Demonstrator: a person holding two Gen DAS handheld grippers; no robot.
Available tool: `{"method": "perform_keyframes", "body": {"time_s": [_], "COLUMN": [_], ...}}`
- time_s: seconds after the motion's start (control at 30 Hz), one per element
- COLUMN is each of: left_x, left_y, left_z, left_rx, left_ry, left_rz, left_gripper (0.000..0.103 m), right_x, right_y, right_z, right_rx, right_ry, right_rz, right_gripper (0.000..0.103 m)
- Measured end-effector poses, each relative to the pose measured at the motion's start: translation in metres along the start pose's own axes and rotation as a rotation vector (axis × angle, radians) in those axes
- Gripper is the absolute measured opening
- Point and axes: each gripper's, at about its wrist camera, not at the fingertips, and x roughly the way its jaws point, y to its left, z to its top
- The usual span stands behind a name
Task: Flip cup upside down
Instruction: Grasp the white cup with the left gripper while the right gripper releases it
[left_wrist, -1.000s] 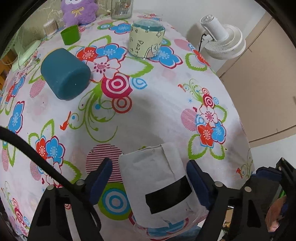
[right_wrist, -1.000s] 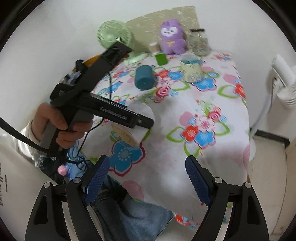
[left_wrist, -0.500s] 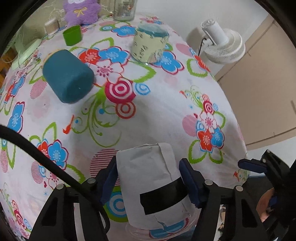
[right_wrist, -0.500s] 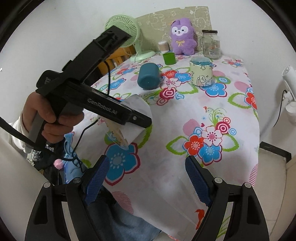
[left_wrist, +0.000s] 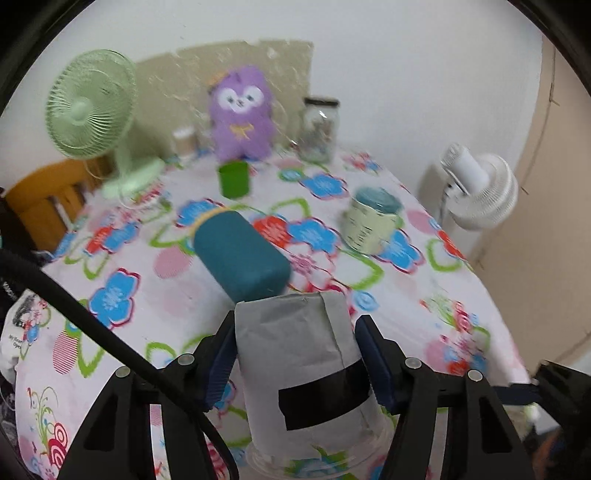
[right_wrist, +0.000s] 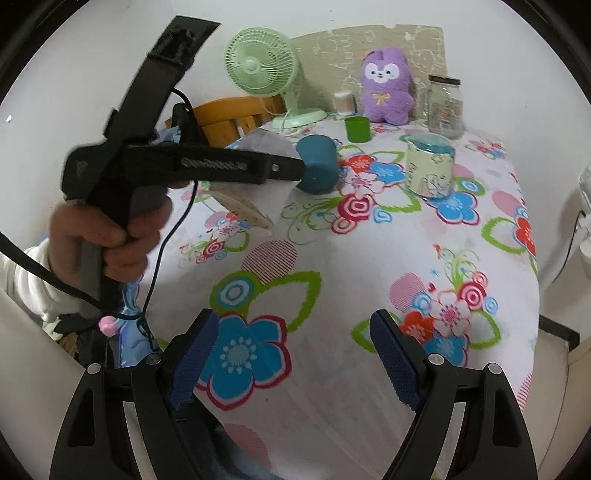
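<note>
Left tool (left_wrist: 295, 360): black angular frame, dark blue ribbed finger pads (left_wrist: 373, 363), silver screws at pivots, thick black cable (left_wrist: 110, 343) trailing left. Right tool (right_wrist: 293, 365): same black frame, blue textured pads. Hand (right_wrist: 107, 236) on grey-black pistol grip; white sleeve (right_wrist: 33, 280).

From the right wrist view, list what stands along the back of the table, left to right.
Green fan → small container with a white top → green cup → purple plush toy → glass jar.
</note>
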Motion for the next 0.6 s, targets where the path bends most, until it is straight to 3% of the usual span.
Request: {"method": "perform_keyframes", "body": {"time_s": [0.1,0.33,0.6], "left_x": [0.006,0.008,0.011], "left_y": [0.006,0.005,0.009], "left_z": [-0.011,-0.035,-0.052], "left_rx": [-0.015,-0.025,-0.056], "left_ry": [-0.037,-0.01,0.076], "left_rz": [0.02,-0.005,-0.029], "left_gripper": [0.063,0.063,0.062], "right_x": [0.005,0.007,0.008], "right_y": [0.006,0.016,0.02], "right_z": [0.0,-0.004,-0.006], "right_rx": [-0.022,-0.06,-0.068], "right_ry": [0.01,0.032,0.034], "right_rz": [0.004,0.0,-0.002], "right_gripper": [0.086,0.086,0.086]}}
